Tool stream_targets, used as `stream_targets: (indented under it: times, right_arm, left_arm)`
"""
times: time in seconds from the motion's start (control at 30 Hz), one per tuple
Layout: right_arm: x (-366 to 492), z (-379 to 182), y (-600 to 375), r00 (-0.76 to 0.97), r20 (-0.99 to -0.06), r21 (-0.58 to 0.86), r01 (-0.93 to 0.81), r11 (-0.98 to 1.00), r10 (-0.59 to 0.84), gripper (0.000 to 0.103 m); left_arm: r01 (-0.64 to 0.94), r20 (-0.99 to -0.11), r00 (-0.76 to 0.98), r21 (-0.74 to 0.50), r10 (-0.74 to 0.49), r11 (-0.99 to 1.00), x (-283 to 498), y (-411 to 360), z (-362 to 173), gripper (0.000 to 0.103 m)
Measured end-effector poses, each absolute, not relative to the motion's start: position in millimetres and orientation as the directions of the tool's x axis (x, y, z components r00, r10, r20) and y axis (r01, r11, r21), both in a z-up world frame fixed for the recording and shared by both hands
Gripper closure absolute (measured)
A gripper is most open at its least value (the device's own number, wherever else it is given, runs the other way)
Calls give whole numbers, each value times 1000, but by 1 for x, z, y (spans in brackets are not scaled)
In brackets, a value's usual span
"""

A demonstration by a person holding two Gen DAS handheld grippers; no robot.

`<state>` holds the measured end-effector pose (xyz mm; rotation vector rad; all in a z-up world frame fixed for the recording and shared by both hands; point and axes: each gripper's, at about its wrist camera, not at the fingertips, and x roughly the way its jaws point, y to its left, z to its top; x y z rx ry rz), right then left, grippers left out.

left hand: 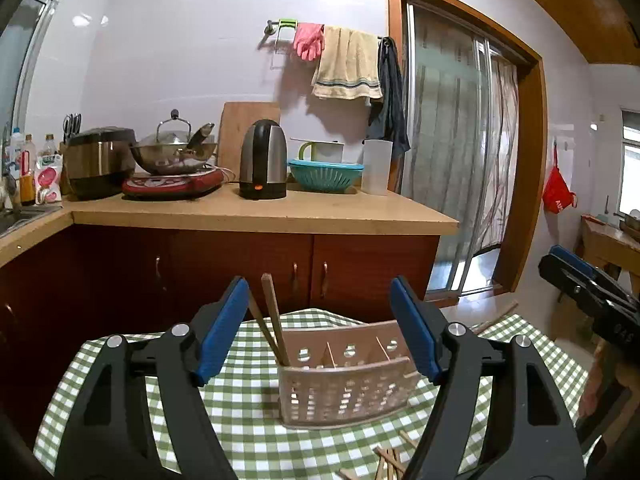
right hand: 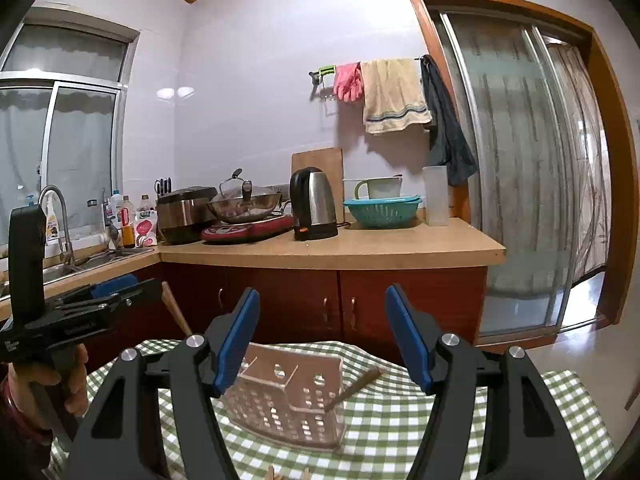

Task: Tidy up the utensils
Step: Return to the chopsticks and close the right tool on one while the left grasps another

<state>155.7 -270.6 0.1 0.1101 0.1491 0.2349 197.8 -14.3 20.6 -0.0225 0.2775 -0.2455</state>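
Left wrist view: the left claw [left hand: 320,328] hangs with its jaws spread wide and empty, right over the pale slotted caddy [left hand: 346,380] on the green checked table [left hand: 240,420]. Two wooden chopsticks [left hand: 274,320] stand tilted in its leftmost compartment; the other compartments look empty from here. More loose chopsticks [left hand: 390,460] lie on the cloth at the near edge, and one more [left hand: 496,316] on the far right. They look light, stiff and thin, likely to roll, so a pinch around mid-shaft seems safest. The caddy is light plastic and might tip. Over on the right wrist view, the right claw [right hand: 322,340] is gaping apart too, holding nothing, hovering near the caddy.
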Motion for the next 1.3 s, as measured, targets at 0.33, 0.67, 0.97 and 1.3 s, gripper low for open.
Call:
stream_targets:
  times: [0.33,0.67,0.97,1.3]
  right_arm:
    - [98,-51,-283,951,-226,126,-186,974,211,39]
    - [51,-121,-272,907,-319,106,-255,961,276,54]
    - [31,-159,-253,835,-407,117,-353,928,369,69]
    - [34,-180,-235,759,-501,123,-412,903,415,78]
  left_arm:
    - [214,-321,921,-60,-222,975,134,-7,-16,31]
    - [140,-400,905,-43,-146,989,79,5,-73,32]
    - [96,-483,869,-55,-110,994,52,15,-113,33]
    - [109,-538,835,-45,-116,993,41,11,-140,37]
